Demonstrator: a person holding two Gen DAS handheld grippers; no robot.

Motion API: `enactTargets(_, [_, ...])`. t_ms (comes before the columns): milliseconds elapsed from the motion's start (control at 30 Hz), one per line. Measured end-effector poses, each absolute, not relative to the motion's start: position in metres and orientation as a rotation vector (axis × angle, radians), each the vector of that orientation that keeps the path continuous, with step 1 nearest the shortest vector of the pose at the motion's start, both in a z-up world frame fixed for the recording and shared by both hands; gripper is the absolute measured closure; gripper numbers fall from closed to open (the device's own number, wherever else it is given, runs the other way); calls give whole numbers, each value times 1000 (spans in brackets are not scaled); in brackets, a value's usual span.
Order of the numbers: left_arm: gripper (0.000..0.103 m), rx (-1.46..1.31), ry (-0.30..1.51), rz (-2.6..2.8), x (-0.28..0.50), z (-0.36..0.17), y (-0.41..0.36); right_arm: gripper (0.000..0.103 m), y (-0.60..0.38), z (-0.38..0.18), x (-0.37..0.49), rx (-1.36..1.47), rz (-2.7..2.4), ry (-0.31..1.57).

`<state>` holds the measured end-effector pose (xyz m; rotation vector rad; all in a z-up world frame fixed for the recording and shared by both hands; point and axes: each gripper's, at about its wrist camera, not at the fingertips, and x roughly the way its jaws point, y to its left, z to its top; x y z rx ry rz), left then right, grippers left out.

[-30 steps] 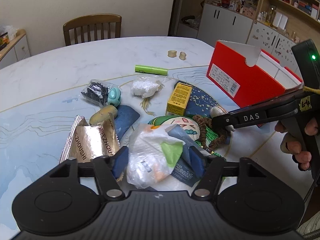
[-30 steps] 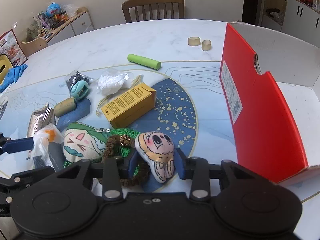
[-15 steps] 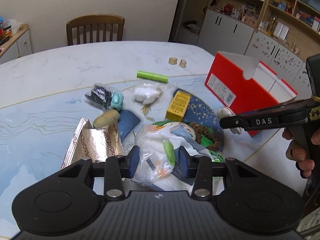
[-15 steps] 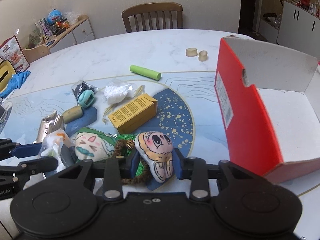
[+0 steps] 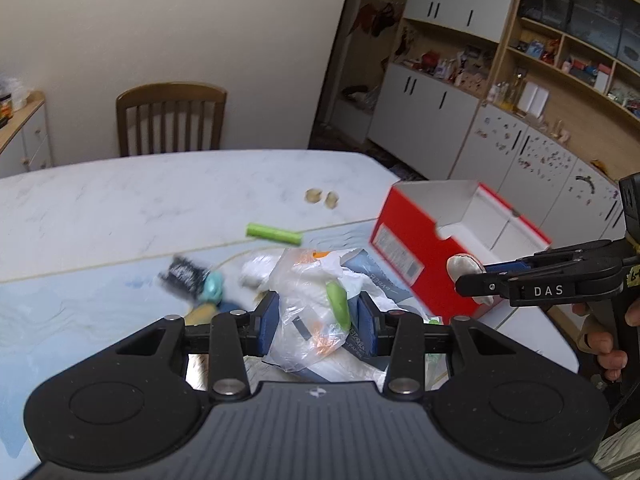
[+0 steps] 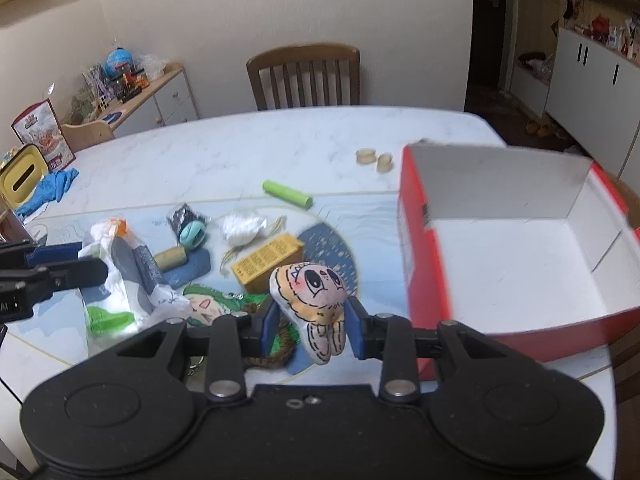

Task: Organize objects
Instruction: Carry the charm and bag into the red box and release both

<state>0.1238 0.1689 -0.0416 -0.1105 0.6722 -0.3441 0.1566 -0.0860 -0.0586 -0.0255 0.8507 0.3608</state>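
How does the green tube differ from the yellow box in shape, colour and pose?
The green tube is a slim round cylinder, while the yellow box is a rectangular carton with flat sides. The tube is plain bright green; the box is yellow with dark print. The tube lies farther back on the table, apart from other things, while the box lies nearer, among the clutter. Both lie on their sides, untouched.

the green doll (image 6: 208,307) is half hidden behind the plastic bag (image 6: 120,280); the black packet (image 5: 185,275) is blurred.

Left gripper (image 5: 316,322) and right gripper (image 6: 310,330), each angled downward, fingers (image 6: 269,326) clamped on a load.
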Motion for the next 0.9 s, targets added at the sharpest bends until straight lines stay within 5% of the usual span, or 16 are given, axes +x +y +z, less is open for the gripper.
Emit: enactTargets(900, [62, -56, 705, -400, 220, -22, -17, 69, -243, -38, 215, -80, 360, 796])
